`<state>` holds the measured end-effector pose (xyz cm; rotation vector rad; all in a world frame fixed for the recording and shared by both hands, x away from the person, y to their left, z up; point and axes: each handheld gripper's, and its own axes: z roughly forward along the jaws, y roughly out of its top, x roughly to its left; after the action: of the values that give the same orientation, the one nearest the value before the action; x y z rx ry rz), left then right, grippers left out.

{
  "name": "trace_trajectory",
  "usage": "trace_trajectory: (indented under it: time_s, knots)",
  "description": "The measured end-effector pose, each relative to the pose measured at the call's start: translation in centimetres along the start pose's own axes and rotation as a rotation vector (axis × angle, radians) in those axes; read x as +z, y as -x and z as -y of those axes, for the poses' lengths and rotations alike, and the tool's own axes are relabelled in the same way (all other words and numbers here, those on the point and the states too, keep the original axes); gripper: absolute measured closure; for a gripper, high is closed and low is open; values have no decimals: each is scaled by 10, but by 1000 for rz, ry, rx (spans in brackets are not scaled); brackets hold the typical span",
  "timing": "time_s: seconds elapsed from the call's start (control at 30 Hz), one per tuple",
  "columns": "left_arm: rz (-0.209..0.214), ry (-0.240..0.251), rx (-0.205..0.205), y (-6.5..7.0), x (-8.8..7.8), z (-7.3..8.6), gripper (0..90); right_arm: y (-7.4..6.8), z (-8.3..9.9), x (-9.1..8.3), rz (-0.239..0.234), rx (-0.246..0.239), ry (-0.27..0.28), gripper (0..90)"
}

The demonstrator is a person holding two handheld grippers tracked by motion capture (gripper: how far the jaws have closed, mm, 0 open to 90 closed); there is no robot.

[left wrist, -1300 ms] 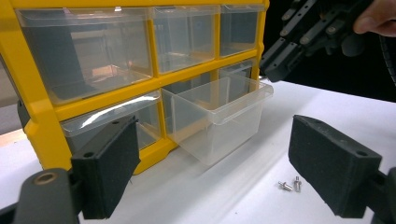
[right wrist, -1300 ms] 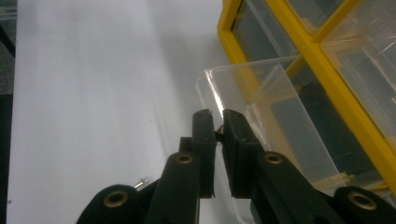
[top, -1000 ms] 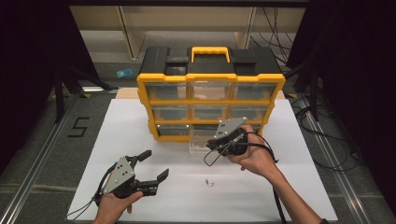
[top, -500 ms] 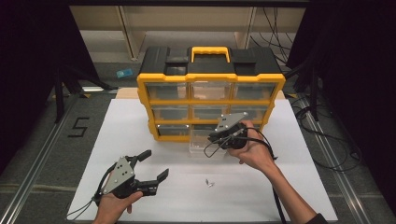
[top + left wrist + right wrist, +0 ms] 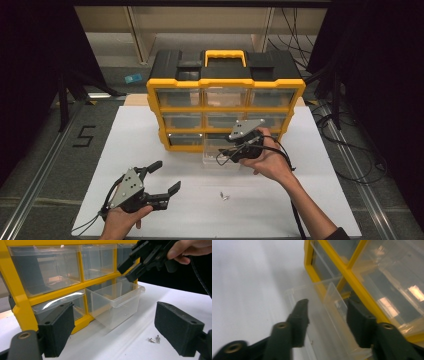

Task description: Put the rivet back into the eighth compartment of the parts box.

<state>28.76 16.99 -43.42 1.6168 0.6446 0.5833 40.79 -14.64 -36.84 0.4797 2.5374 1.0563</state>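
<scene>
A yellow-and-black organizer [image 5: 225,95] with clear drawers stands at the back of the white table. Its bottom middle drawer [image 5: 212,159] is pulled out. My right gripper [image 5: 224,156] hovers over that drawer [image 5: 317,340]. Its jaws have just been opening and now stand apart, with nothing pressed between the pads [image 5: 302,315]. Two small screws [image 5: 224,196] lie on the table in front of the drawer. My left gripper [image 5: 166,176] rests low at the front left, open and empty. In the left gripper view it faces the drawer [image 5: 117,302], the screws [image 5: 154,339] and the right gripper [image 5: 128,271].
The white table top [image 5: 310,200] extends in front of and beside the organizer. Cables [image 5: 350,165] trail off the table's right side. A "5" mark [image 5: 84,135] is on the floor at the left. Dark curtains flank both sides.
The right gripper's jaws have parted over the open drawer while the hand shifted only slightly. The left gripper and the screws have not moved.
</scene>
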Motion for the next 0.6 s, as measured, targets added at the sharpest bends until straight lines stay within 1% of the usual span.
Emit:
trace_trajectory:
  time_s: [0.03,0.07,0.1,0.13,0.17,0.2,0.23,0.27,0.3,0.33,0.37,0.4,0.43,0.47,0.5,0.53,0.57,0.6]
  knots:
    - [0,-1,1,0,0,0,165,-1,-2,-3,6,-9,17,454]
    - [-1,1,1,0,0,0,165,-1,-2,-3,6,-9,17,454]
    - [2,3,3,-1,0,0,165,-5,-5,-7,-4,-25,27,423]
    - [2,3,3,-1,0,0,165,-5,-5,-7,-4,-25,27,423]
    - [2,4,-1,0,0,0,165,-12,-7,-11,-24,-38,36,389]
    - [2,4,-1,0,0,0,165,-12,-7,-11,-24,-38,36,389]
    - [2,5,0,-1,0,0,165,-18,-7,-13,-47,-57,32,370]
    - [2,5,0,-1,0,0,165,-18,-7,-13,-47,-57,32,370]
    - [1,0,-6,-1,0,0,165,-24,-7,-15,-68,-70,32,357]
    - [1,0,-6,-1,0,0,165,-24,-7,-15,-68,-70,32,357]
    - [-1,2,-8,-1,1,1,165,-31,-8,-14,-79,-82,24,340]
    - [-1,2,-8,-1,1,1,165,-31,-8,-14,-79,-82,24,340]
    - [0,1,-4,0,1,0,165,-38,-8,-11,-105,-100,13,336]
    - [0,1,-4,0,1,0,165,-38,-8,-11,-105,-100,13,336]
    - [2,3,-10,0,0,0,165,-45,-8,-8,-123,-115,-2,313]
    - [2,3,-10,0,0,0,165,-45,-8,-8,-123,-115,-2,313]
    - [-1,4,-8,-1,0,0,165,-53,-8,-3,-137,-133,-20,315]
    - [-1,4,-8,-1,0,0,165,-53,-8,-3,-137,-133,-20,315]
